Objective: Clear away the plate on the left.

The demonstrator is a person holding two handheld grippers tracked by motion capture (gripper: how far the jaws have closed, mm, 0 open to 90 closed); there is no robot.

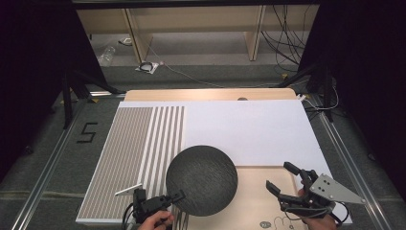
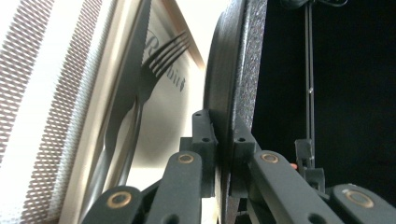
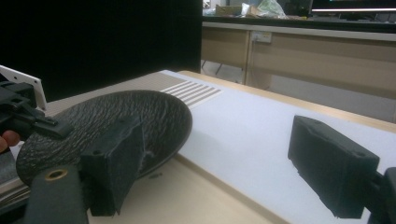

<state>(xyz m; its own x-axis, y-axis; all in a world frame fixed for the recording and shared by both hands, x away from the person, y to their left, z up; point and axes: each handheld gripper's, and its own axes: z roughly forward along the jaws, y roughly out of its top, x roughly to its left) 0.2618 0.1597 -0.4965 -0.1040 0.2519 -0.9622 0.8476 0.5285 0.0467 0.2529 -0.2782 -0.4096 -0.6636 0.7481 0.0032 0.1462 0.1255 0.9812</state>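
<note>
A round black plate (image 1: 201,179) with a rough, pebbled surface sits at about 6 o'clock on the table (image 1: 206,94), lifted and tilted, its far edge over the white sheet (image 1: 249,127) and its near-left edge in the left gripper (image 1: 178,196). In the left gripper view the jaws are pressed onto the plate's rim (image 2: 229,93) from both sides, pinching it edge-on; the plate holds nothing that can be seen. A hand (image 1: 155,221) grips that tool at 6 o'clock, just left of the plate.

Under and beside the plate, the left gripper view shows a pale wooden tray or board (image 2: 173,107) with printed lettering, and a fork (image 2: 154,70) and knife (image 2: 126,88) that appear to be printed on or lying against it; I cannot tell which. In the high view the same board (image 1: 256,196) lies at 5 o'clock, bare to the right of the plate.

The right gripper (image 1: 286,176) rests at 4 to 5 o'clock over the board, near the plate but apart from it, its jaws spread wide with nothing between them. Its grey three-cornered plate (image 1: 335,189) points to the right. In the right gripper view the two black pads (image 3: 331,163) stand well apart, the plate (image 3: 116,121) beyond the left one.

A striped mat (image 1: 129,153) covers the table's left side from 8 to 10 o'clock, with a small white strip (image 1: 128,189) at its near end.
</note>
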